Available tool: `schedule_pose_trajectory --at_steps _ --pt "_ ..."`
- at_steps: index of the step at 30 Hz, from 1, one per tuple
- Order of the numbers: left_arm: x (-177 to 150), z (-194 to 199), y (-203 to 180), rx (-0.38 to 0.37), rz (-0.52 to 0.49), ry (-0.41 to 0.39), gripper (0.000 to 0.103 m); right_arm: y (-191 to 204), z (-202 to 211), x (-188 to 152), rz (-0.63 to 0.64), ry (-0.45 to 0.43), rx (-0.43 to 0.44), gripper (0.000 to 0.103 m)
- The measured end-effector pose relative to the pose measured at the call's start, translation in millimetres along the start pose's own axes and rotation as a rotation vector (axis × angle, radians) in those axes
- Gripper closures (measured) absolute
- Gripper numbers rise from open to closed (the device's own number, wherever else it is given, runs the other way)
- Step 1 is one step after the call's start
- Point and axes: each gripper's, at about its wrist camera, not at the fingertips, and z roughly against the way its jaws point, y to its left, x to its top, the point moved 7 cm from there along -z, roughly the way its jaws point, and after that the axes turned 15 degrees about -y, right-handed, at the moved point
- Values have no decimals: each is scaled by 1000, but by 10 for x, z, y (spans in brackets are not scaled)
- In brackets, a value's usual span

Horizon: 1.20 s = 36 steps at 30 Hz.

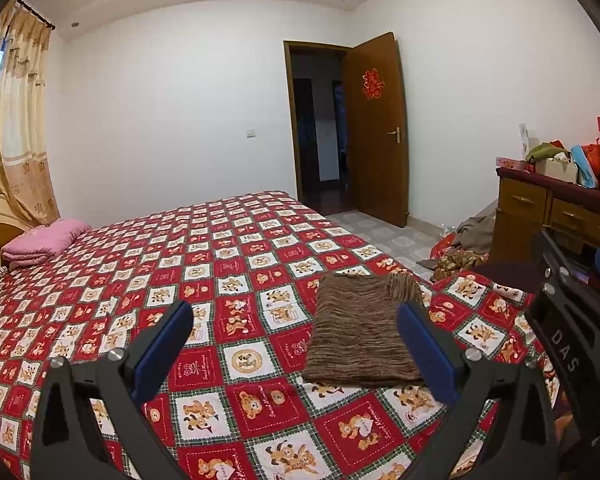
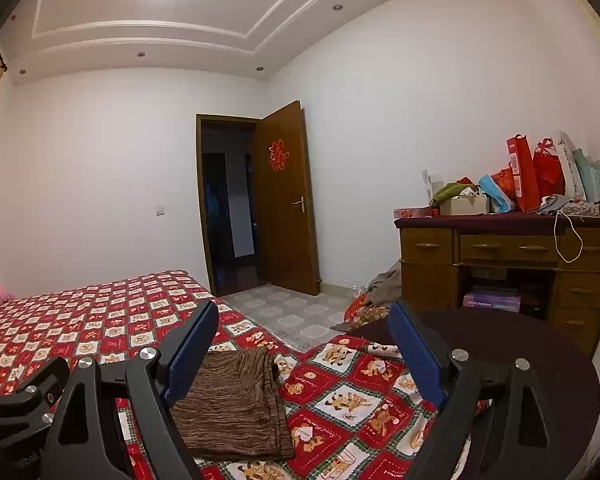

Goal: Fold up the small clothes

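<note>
A brown striped knit garment [image 1: 360, 328] lies folded into a neat rectangle on the red patchwork bedspread [image 1: 204, 264], near the bed's corner. My left gripper [image 1: 296, 312] hovers above the bed, open, with nothing between its blue pads; the garment lies just past its right finger [image 1: 424, 344]. In the right wrist view the same garment [image 2: 236, 404] sits low and left of centre. My right gripper [image 2: 304, 320] is open and empty, its left finger [image 2: 192, 348] over the garment's near left edge. The right gripper's black body [image 1: 568, 320] shows at the right of the left wrist view.
A pink folded blanket [image 1: 44, 240] lies at the bed's head. A wooden desk [image 2: 508, 264] piled with red bags stands to the right. Clothes lie heaped on the tiled floor [image 2: 376, 300] by it. A brown door [image 2: 286, 200] stands ajar. A dark round surface [image 2: 500, 344] lies below the right gripper.
</note>
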Motion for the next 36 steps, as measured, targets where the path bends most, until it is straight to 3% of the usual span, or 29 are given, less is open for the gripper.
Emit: schedule_pose_trajectory --at_steps 14,32,36 --pt "-76 -49 9 53 -20 16 0 2 -4 -1 -1 -7 -3 15" --pt "-75 -75 30 78 -30 21 0 3 12 4 -1 -8 -6 15" --pt "-100 -102 55 56 6 41 0 10 20 4 0 -8 -6 15"
